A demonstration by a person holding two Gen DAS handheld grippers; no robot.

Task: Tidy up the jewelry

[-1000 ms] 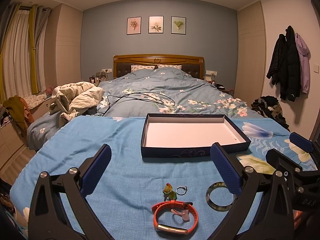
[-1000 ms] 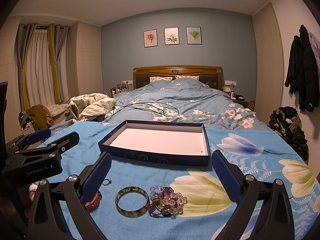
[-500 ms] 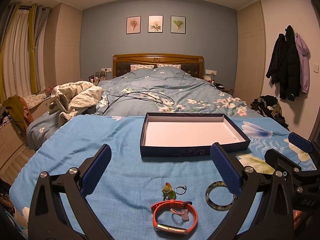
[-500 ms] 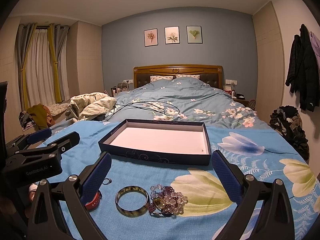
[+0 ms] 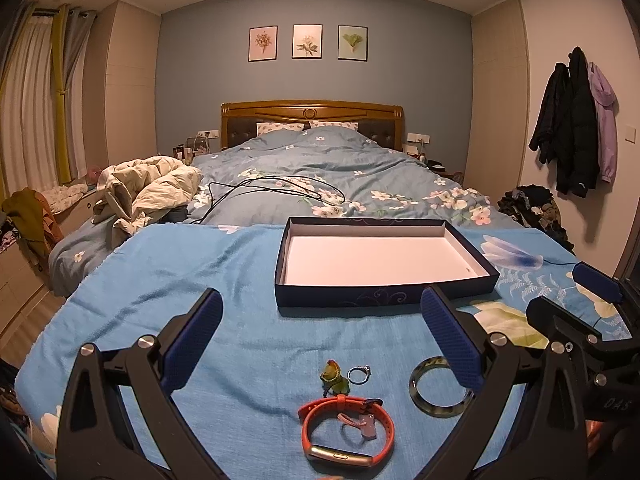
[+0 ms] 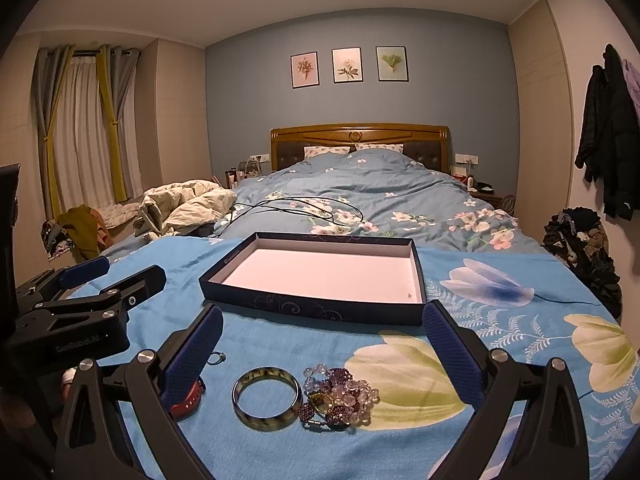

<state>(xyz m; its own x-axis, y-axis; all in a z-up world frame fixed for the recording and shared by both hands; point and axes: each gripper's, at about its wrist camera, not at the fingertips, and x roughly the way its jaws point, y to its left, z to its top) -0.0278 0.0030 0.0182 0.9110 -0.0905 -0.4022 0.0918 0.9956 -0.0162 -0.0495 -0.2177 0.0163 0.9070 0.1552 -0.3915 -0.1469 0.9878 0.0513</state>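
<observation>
A dark blue box (image 5: 384,298) with a white inside lies open and empty on the blue blanket; it also shows in the right wrist view (image 6: 312,306). In front of it lie an orange wristband (image 5: 346,432), a small green charm (image 5: 334,376), a small ring (image 5: 359,373) and a green bangle (image 5: 438,390). The right wrist view shows the bangle (image 6: 267,398), a heap of purple beads (image 6: 340,394) and the ring (image 6: 218,357). My left gripper (image 5: 322,338) is open above the wristband. My right gripper (image 6: 322,340) is open above the bangle and beads.
The blue blanket (image 5: 192,280) covers the foot of a bed. Black cables (image 5: 276,188) lie on the floral duvet behind the box. A crumpled cream quilt (image 5: 152,184) sits at the left. Coats (image 5: 572,120) hang on the right wall.
Both views have shifted very slightly; the jewelry, the box and both open grippers stand about as before.
</observation>
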